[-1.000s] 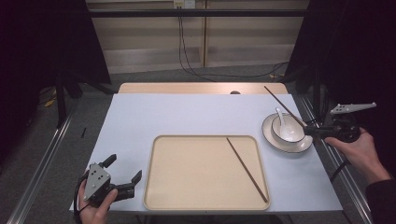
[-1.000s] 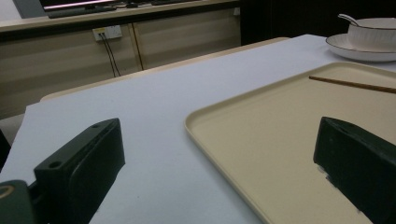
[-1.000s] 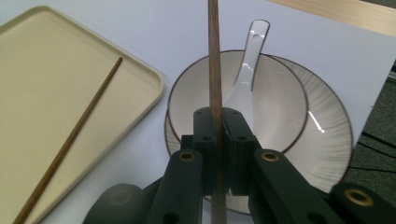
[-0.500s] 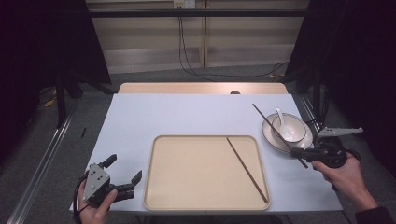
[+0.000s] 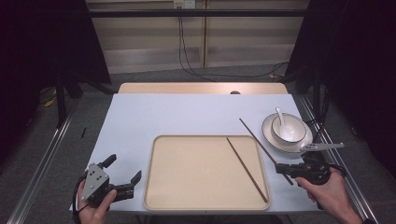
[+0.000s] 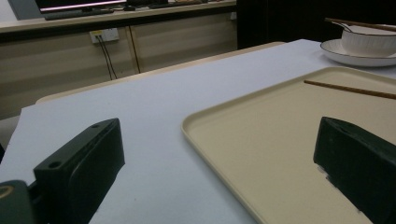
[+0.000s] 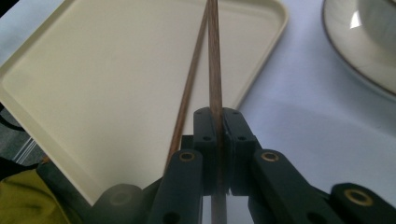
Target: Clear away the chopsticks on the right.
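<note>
Since a second ago my right gripper (image 5: 285, 169) has carried its chopstick (image 5: 264, 148) from over the bowl (image 5: 288, 131) toward the tray (image 5: 205, 205), jaws clamped tight on it. I'd lay it parallel beside the second chopstick (image 5: 246, 168) lying in the tray. My left gripper (image 5: 122, 177) rests wide open, empty, near left.

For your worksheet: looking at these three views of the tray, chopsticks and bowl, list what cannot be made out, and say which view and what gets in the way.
- Inside of the bowl: in the high view too small to tell whether it holds anything besides the spoon.
- Held chopstick: in the right gripper view its far end runs off the top edge.
- Tray: in the left gripper view its right side is cut off by the frame edge and by the black finger.
</note>
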The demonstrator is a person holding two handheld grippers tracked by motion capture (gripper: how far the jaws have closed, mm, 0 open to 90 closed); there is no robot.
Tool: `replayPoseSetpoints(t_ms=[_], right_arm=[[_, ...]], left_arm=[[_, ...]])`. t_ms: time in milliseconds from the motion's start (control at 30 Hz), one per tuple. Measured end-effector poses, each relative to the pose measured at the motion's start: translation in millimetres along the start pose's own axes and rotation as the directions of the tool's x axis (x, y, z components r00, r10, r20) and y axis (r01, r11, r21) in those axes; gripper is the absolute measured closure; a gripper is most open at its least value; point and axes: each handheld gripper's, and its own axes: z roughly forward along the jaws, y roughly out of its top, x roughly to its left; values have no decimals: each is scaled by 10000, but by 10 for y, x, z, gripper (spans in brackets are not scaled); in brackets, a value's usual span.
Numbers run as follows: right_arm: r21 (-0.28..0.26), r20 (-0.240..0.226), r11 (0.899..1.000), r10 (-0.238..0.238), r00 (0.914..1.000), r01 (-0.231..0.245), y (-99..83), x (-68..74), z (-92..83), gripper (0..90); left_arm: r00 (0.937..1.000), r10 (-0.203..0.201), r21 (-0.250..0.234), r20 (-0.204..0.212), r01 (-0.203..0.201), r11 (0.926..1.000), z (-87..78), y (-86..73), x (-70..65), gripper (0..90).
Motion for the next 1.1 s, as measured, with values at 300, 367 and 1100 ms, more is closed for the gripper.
replayPoseSetpoints(t_ms=[300, 367, 1100], right_arm=[[415, -107, 9990, 195, 9998, -191, -52, 293, 217, 855], [705, -187, 9974, 134, 9997, -121, -76, 343, 260, 855], [1554, 444, 9853, 647, 9969, -709, -219, 495, 638, 854]], left_arm=[[10000, 35, 82, -81, -34, 10000, -4, 1, 10, 18], [10000, 45, 13, -24, -44, 10000, -4, 2, 6, 19], [10000, -32, 56, 52, 32, 10000, 9, -3, 17, 19]])
